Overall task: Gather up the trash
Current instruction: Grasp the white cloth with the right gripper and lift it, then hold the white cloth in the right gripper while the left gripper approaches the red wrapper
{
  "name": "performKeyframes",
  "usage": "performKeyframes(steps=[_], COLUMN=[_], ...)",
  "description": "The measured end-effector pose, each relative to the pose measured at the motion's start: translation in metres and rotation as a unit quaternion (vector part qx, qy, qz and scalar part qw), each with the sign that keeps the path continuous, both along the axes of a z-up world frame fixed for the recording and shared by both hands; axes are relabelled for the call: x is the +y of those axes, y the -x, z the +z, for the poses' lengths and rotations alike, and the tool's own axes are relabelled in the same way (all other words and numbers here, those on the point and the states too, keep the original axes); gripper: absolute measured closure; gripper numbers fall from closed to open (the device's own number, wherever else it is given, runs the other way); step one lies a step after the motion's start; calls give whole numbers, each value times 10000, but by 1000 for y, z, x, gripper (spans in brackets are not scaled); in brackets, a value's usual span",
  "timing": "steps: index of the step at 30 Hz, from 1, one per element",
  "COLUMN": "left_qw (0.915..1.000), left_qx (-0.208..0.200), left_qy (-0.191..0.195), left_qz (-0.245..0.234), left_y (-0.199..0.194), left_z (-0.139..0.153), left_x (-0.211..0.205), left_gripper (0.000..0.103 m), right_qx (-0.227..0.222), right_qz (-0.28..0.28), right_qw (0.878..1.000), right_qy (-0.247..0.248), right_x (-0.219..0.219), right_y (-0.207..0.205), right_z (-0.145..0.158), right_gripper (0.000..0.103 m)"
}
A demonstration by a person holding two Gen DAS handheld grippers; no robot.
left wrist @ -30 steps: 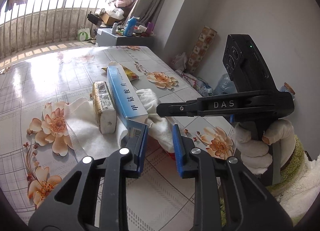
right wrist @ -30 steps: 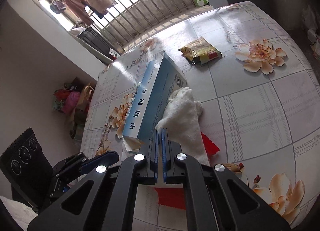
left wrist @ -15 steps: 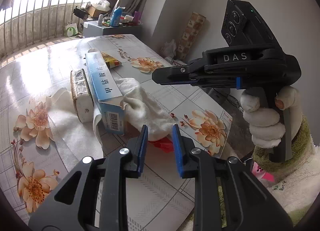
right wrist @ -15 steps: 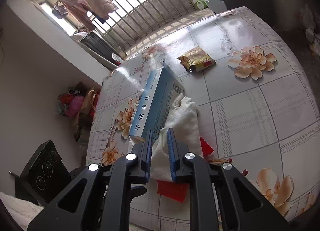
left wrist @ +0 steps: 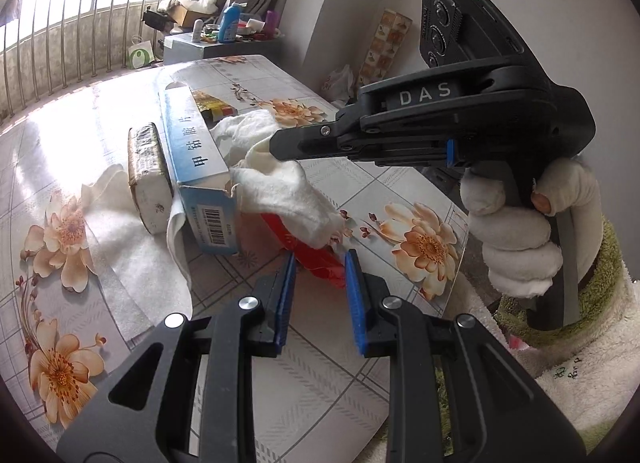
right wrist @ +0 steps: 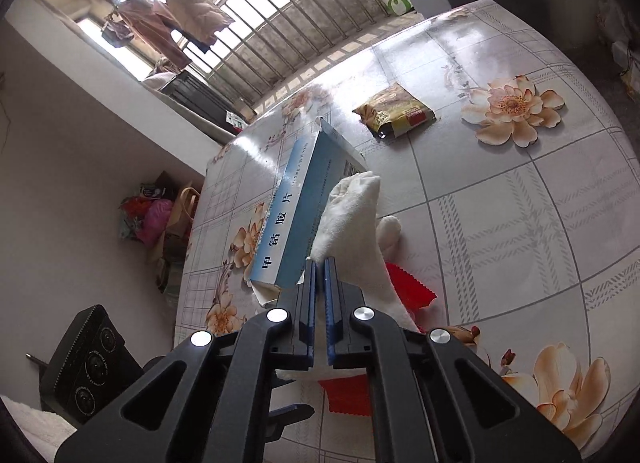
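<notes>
A white tissue (left wrist: pixel 288 191) is pinched at one end by my right gripper (left wrist: pixel 276 147) and hangs from its tip. In the right wrist view the right gripper (right wrist: pixel 320 263) is shut, with the white tissue (right wrist: pixel 352 215) stretching out ahead of it. Under the tissue lies a red wrapper (left wrist: pixel 316 259), right at the tips of my left gripper (left wrist: pixel 320 259), whose jaws stand apart without pressing on it. A blue box (left wrist: pixel 196 167) lies to the left, beside a brown and white packet (left wrist: pixel 146 171). A yellow snack packet (right wrist: pixel 394 111) lies farther back.
A second flat white tissue (left wrist: pixel 132 239) lies under the box. The flowered table (left wrist: pixel 420 199) ends close on the right, where a gloved hand (left wrist: pixel 516 231) holds the right gripper. A cabinet with bottles (left wrist: pixel 224 47) stands behind, and bags (right wrist: pixel 156 215) lie on the floor.
The right gripper opened around the white tissue and shut on it, and the tissue now hangs raised. The left gripper has come closer to the red wrapper.
</notes>
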State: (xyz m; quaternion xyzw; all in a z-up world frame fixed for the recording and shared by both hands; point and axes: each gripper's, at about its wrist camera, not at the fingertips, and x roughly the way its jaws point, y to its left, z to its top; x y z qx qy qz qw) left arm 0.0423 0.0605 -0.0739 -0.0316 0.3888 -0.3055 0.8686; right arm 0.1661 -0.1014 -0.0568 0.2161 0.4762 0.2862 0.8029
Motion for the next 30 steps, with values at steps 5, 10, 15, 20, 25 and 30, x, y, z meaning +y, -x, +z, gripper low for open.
performKeyframes(steps=[5, 10, 15, 20, 25, 30], left_qw=[9999, 9999, 9996, 9994, 9992, 9987], left_qx=[-12, -17, 78, 162, 189, 260], left_qy=[-54, -134, -266, -302, -335, -414], left_qz=[-84, -79, 18, 49, 95, 168], left_y=[-1, -1, -3, 0, 5, 0], left_z=[1, 1, -1, 2, 3, -1], left_x=[-7, -12, -15, -13, -8, -12], left_gripper=[80, 80, 71, 63, 61, 61], right_qx=[-338, -375, 172, 498, 267, 323], right_qz=[-276, -728, -1165, -1263, -1258, -1323], right_qw=[9946, 9909, 9913, 9903, 9912, 9902], right_qy=[-943, -1072, -588, -288, -308, -317], right_x=[-36, -78, -98, -97, -95, -96], right_y=[11, 21, 30, 35, 34, 29], right_z=[23, 22, -16, -44, -36, -40], right_gripper=[99, 99, 99, 99, 99, 99])
